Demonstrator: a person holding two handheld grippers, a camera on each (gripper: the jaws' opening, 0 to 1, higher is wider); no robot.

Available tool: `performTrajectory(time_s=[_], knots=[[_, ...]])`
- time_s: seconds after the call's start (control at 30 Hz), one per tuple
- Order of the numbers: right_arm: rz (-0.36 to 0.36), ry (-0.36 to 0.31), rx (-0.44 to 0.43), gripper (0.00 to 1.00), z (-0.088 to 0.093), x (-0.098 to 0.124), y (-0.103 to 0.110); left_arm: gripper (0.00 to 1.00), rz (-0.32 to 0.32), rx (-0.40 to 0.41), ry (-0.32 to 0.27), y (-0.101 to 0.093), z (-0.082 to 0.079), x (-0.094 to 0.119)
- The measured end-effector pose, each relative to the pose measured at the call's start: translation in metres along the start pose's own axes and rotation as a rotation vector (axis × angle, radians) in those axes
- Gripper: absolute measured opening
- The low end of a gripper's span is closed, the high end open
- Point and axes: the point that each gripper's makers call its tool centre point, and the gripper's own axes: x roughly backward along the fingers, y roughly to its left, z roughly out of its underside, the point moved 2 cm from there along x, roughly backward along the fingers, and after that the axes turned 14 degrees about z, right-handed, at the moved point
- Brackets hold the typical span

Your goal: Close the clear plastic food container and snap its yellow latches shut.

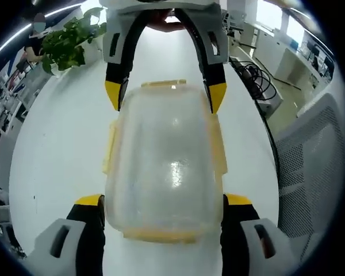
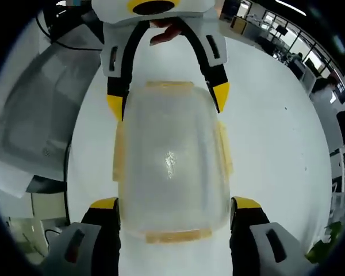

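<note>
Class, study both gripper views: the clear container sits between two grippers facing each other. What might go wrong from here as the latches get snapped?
1. The left gripper and right gripper straddle opposite ends of the clear container, jaws spread wide; pushing one end may slide it across the smooth white table.
2. The yellow latches look flat and slim, so a jaw tip could slip off.
3. The lid's seating is hard to judge; latching may jam.
</note>
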Motion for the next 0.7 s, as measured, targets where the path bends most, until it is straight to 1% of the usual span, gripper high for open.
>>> performTrajectory(time_s=[0.33, 0.57, 0.7], knots=[[0.003, 0.006, -0.014, 0.78, -0.003, 0.0, 0.003, 0.83, 0.003, -0.003, 0.006, -0.002, 0.003, 0.001], [0.001, -0.007, -0.03, 0.78, -0.015, -0.002, 0.009, 0.83, 0.007, -0.009, 0.013, -0.007, 0.015, 0.006], [0.001, -0.007, -0.033, 0.78, -0.024, -0.005, 0.012, 0.83, 0.009, -0.01, -0.001, -0.01, 0.024, 0.01]])
